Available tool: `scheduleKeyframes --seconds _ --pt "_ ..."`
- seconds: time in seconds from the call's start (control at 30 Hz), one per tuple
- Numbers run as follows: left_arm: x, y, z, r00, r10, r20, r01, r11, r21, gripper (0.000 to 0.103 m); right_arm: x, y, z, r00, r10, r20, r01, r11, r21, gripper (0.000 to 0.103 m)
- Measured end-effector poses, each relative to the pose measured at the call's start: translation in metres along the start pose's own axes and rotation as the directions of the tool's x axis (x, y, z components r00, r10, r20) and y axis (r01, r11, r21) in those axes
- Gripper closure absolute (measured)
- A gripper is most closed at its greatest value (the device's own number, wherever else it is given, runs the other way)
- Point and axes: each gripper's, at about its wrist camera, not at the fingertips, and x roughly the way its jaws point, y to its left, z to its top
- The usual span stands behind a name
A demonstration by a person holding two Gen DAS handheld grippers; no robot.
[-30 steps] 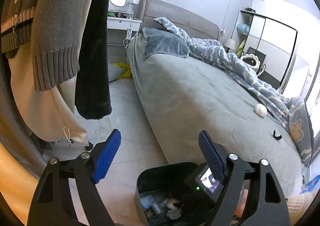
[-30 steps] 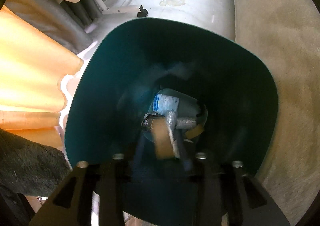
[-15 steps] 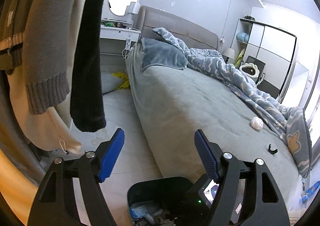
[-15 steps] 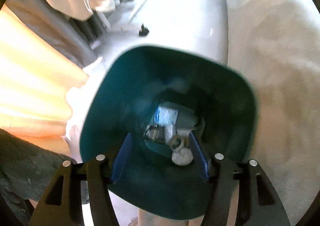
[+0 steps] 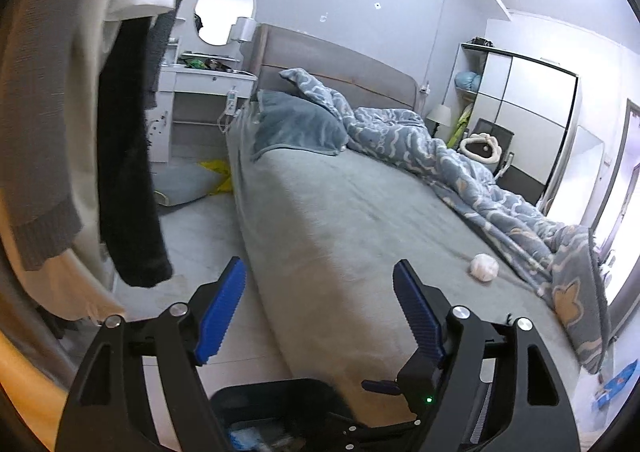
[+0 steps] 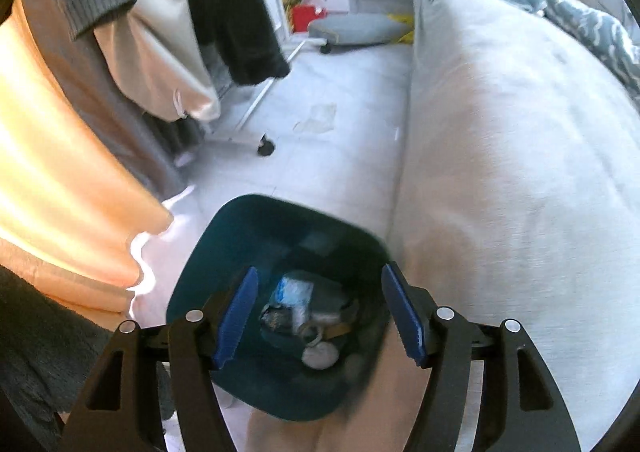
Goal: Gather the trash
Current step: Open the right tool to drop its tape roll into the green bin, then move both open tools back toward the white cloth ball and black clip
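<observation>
The right gripper [image 6: 318, 312] has risen out of the bin [image 6: 276, 228], jaws spread and empty; its load now lies among the trash inside. The left gripper [image 5: 320, 304], jaws spread, faces the bed [image 5: 360, 232], where a paper wad [image 5: 484, 268] remains near the foot-end edge, presumably next.

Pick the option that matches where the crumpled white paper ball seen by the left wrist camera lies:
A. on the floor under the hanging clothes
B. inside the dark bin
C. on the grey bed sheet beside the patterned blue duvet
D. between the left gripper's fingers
C: the crumpled white paper ball rests on the grey bed sheet, right at the edge of the patterned blue duvet, beyond the open left gripper.
</observation>
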Motion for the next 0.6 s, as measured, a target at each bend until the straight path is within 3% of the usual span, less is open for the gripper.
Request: scheduleKeyframes --seconds 0.6 --pt "0.07 -0.109 0.006 0.997 -0.073 -0.023 0.075 0.994 0.083 0.01 -0.085 -0.097 -0.022 0.984 -0.091 0.154 0.086 0.995 0.043 0.037"
